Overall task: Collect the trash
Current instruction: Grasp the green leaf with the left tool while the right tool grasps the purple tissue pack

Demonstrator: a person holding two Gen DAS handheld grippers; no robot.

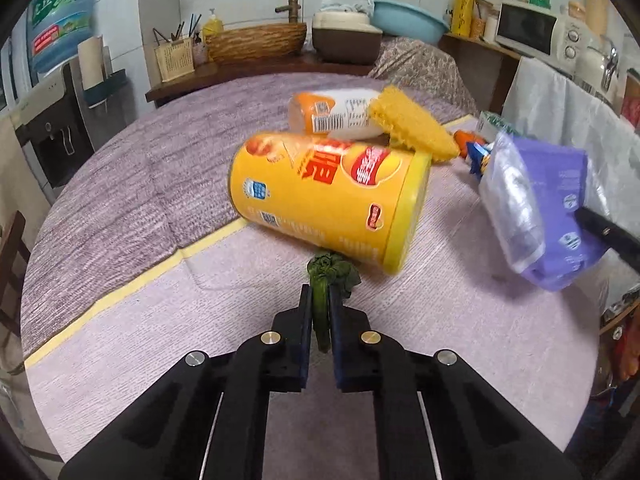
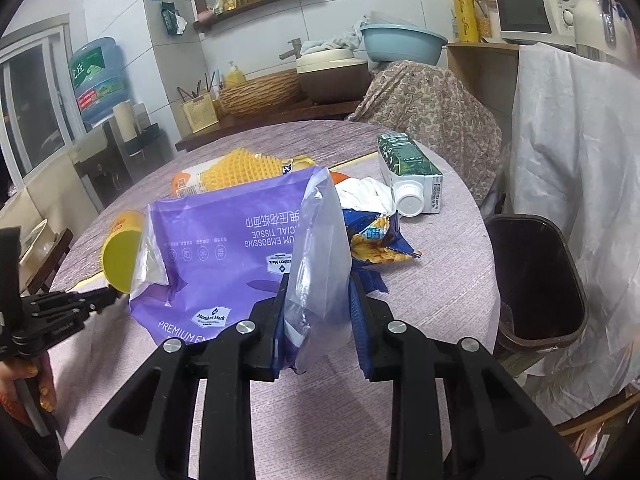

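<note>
The purple tissue wrapper (image 2: 224, 248) is hanging off the table, pinched at its clear plastic edge by the right gripper (image 2: 320, 312), whose jaws are clamping the film between them. At three o'clock from it, beside the table's rim, the dark trash bin (image 2: 536, 280) is standing open, and nothing can be made out inside it. The left gripper (image 1: 320, 312) is clenching a wilted green vegetable scrap (image 1: 326, 276), whose leafy end is poking out just past the fingertips, right at the foot of the yellow chip canister (image 1: 328, 200) lying on its side.

Moving outward, at twelve o'clock from the canister an orange-and-white packet (image 1: 332, 116) is resting under a yellow spiky pad (image 1: 412, 124). In the right wrist view a blue snack bag (image 2: 380, 236) is lying crumpled at one o'clock from the wrapper, with a green carton (image 2: 412, 172) toppled beyond it on the purple tablecloth (image 1: 160, 300).

By my reading the collecting is barely underway: two pieces are being held, none is seen binned, and canister, packet, pad, bag and carton are waiting.
</note>
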